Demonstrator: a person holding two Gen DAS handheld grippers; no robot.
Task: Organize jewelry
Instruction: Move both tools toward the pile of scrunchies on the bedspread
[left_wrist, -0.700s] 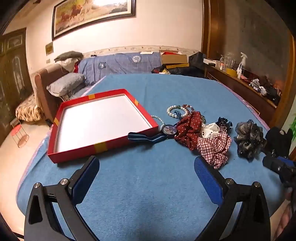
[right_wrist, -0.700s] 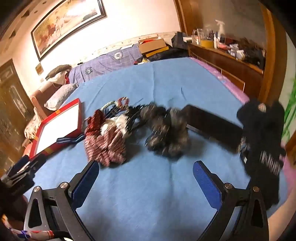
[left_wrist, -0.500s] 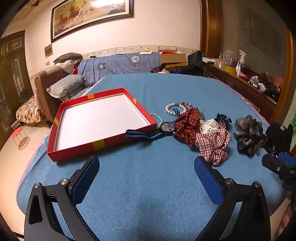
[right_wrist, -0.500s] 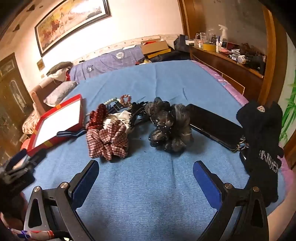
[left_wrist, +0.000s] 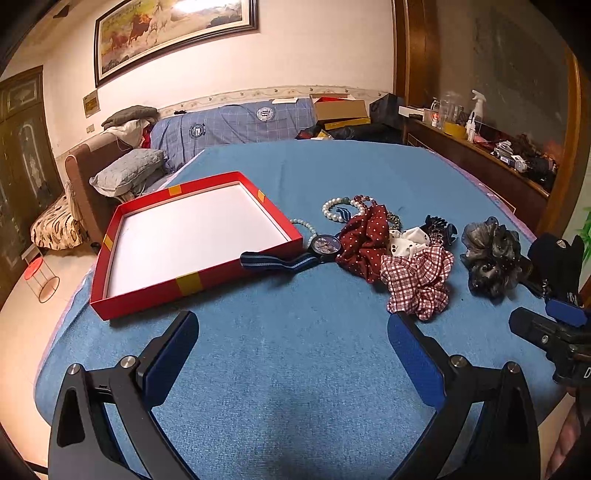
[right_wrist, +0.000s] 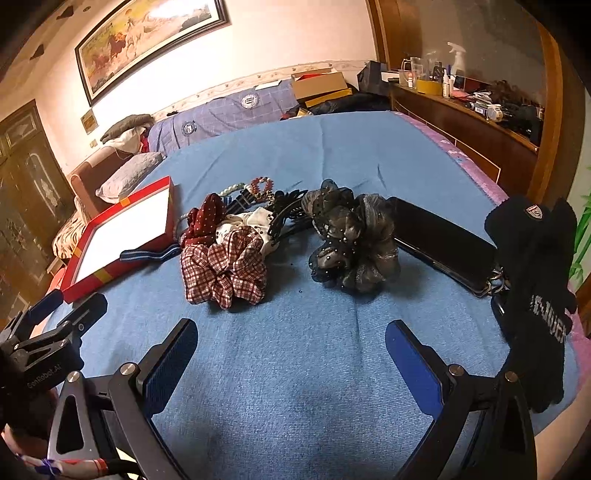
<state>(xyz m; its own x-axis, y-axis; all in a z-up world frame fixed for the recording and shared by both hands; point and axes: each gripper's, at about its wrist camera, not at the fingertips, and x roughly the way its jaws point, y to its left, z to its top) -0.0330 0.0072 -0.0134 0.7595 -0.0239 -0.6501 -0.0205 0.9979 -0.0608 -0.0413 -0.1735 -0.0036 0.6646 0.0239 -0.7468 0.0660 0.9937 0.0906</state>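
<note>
Against the earlier views, we see the jewelry pile lying where it did: nothing on the blue cloth (left_wrist: 295, 354) has shifted. The right wrist view, smeared by motion a moment ago, is now sharp, and the framing of both views has changed only slightly.

The pile sits near the middle of the cloth: a plaid scrunchie (right_wrist: 223, 267) nearest us, a dark red dotted scrunchie (left_wrist: 364, 238) and a white one (left_wrist: 408, 238) touching it, a black claw clip (right_wrist: 286, 214), pearl bracelets (left_wrist: 334, 208) and red beads behind them. A wristwatch (left_wrist: 325, 245) lies with its striped strap (left_wrist: 275, 261) against the near right corner of the red box (left_wrist: 146, 297), whose white inside is bare. A grey-black organza scrunchie (right_wrist: 351, 240) lies apart to the right, touching a black phone (right_wrist: 441, 243); a black knit glove (right_wrist: 533, 266) lies at the cloth's edge.

Our left gripper (left_wrist: 293, 354) hangs spread wide above bare cloth, the watch and plaid scrunchie ahead of its fingers, nothing between them. Our right gripper (right_wrist: 290, 356) is likewise fully released, with the plaid and organza scrunchies ahead of its blue pads (right_wrist: 168, 369).
</note>
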